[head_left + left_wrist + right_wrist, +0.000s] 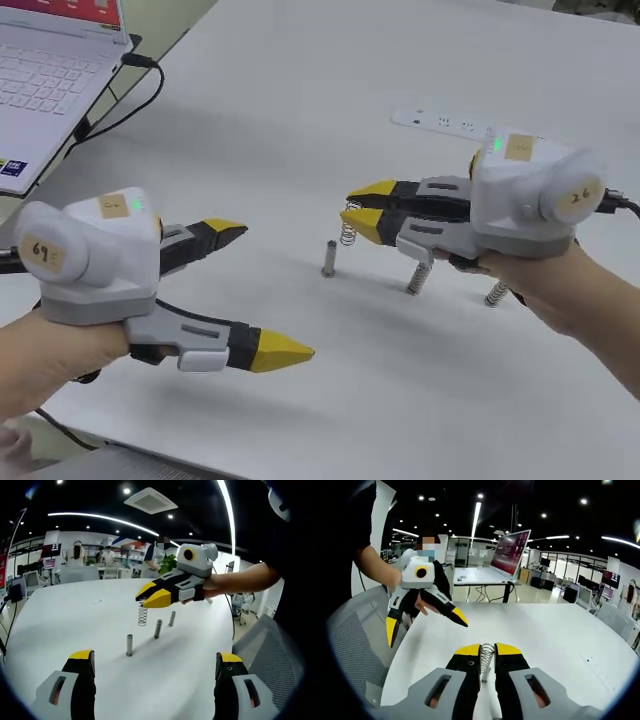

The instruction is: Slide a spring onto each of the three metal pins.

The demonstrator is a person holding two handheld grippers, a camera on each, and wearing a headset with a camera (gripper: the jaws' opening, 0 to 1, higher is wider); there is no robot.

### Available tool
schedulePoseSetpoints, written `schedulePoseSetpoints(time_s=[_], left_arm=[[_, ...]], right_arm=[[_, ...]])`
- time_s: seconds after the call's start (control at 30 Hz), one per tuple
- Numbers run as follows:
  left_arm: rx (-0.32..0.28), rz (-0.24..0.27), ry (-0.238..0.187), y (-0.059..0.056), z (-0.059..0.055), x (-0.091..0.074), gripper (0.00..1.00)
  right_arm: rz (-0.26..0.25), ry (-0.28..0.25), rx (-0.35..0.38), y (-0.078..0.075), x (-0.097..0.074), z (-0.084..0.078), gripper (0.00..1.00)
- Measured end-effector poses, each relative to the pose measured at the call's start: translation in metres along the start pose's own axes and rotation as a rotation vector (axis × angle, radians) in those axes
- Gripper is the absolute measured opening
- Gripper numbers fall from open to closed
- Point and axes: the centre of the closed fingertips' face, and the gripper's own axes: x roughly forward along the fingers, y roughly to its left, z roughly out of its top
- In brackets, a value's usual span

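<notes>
- Jaws at work over a wide white desk [300, 90]: right gripper [358, 208] pinched shut on a spring [348, 232], left gripper [277, 290] spread wide, carrying nothing, hovering well apart from the pins.
- Laptop [50, 70] at the far left corner and power strip [440, 122] at the back: both well clear of the work, so no reason to reach that way.
- For the left gripper: best kept low and off to the side, out of the line between spring and pin. Worth bringing in only to steady a leaning pin.
- Two sprung pins [418, 278] [496, 293] upright on the desk beneath the right hand, coils already around them. Probably the last of three springs in hand, then.
- Mind the heel of the right hand on the way down, passing close above those two.
- Bare pin [329, 258] upright just beside and below the hanging spring, nothing around it yet.
- Spring held by its upper coils, lower end hanging free above the desk; seen from the right gripper view, nearly over the pin top.
- Centre the lowest coil over the pin first, keeping the spring upright rather than tilted.
- Lower straight down, slowly, without twisting.
- Let go only once several coils ring the pin, since a thin spring likely snags on the pin's edge or bounces away when dropped early.
</notes>
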Motion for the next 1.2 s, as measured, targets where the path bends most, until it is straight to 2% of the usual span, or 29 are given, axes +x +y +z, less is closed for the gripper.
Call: schedulePoseSetpoints(time_s=[0.4,0.57,1.0,1.2], left_arm=[[-0.009,0.011,0.003,0.002,-0.003,-0.003,0.98],[-0.012,0.016,0.004,0.002,-0.004,-0.005,0.98],[-0.009,0.019,0.008,0.004,-0.003,-0.006,0.98],[-0.008,0.016,0.01,0.003,-0.004,-0.006,0.98]], right_arm=[[-0.013,0.01,0.016,-0.004,0.012,-0.003,0.07],[-0.013,0.014,0.046,-0.005,0.015,-0.005,0.07],[-0.021,0.039,0.049,-0.008,0.017,-0.014,0.07],[-0.019,0.031,0.061,-0.011,0.019,-0.014,0.07]])
